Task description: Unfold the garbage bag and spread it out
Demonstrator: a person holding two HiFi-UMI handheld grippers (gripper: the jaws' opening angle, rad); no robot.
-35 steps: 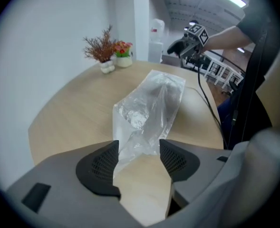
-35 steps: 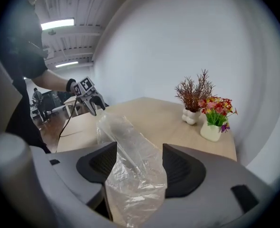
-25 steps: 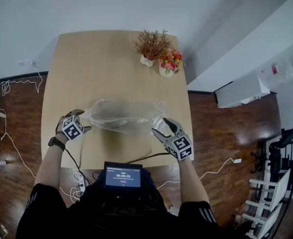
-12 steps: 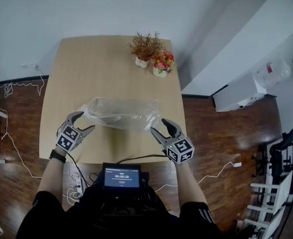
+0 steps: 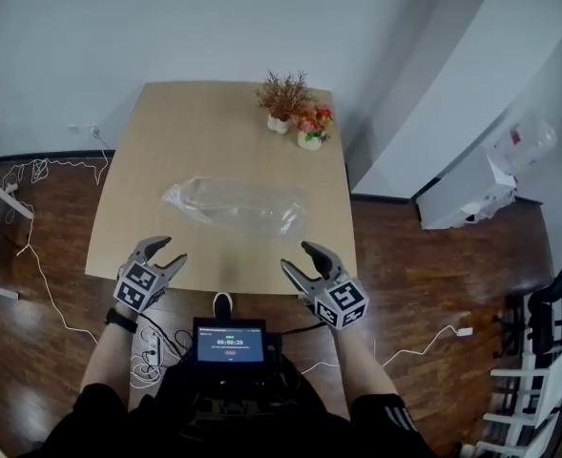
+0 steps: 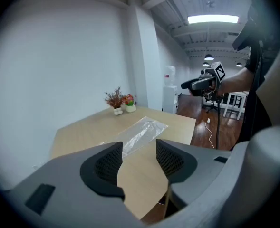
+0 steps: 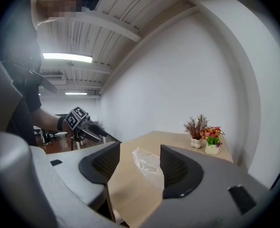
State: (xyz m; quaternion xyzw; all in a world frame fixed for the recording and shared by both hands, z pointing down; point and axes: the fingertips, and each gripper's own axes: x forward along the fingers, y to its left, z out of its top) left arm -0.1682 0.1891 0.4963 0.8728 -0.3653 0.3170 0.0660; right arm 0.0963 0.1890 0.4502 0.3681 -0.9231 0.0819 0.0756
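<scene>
The clear plastic garbage bag [image 5: 235,206] lies flat and wrinkled across the middle of the wooden table [image 5: 166,141], with nothing holding it. My left gripper [image 5: 166,253] hovers at the table's near left edge, well short of the bag, its jaws closing on empty air. Off the near right edge, my right gripper [image 5: 297,256] is closing too, nothing between its fingers. In the left gripper view the bag [image 6: 140,131] lies far beyond the left gripper [image 6: 139,152]. From the right gripper [image 7: 139,156] I see the bag [image 7: 147,166] ahead on the tabletop.
A dried-plant pot [image 5: 282,98] and a flower pot [image 5: 311,127] stand at the table's far right corner. A small screen [image 5: 229,343] sits at my chest. Cables [image 5: 32,175] trail over the wooden floor at left. A white cabinet [image 5: 467,194] is at right.
Both grippers have drawn back from the bag's ends to the table's near edge. The bag stays lying on the table. The left jaws have narrowed.
</scene>
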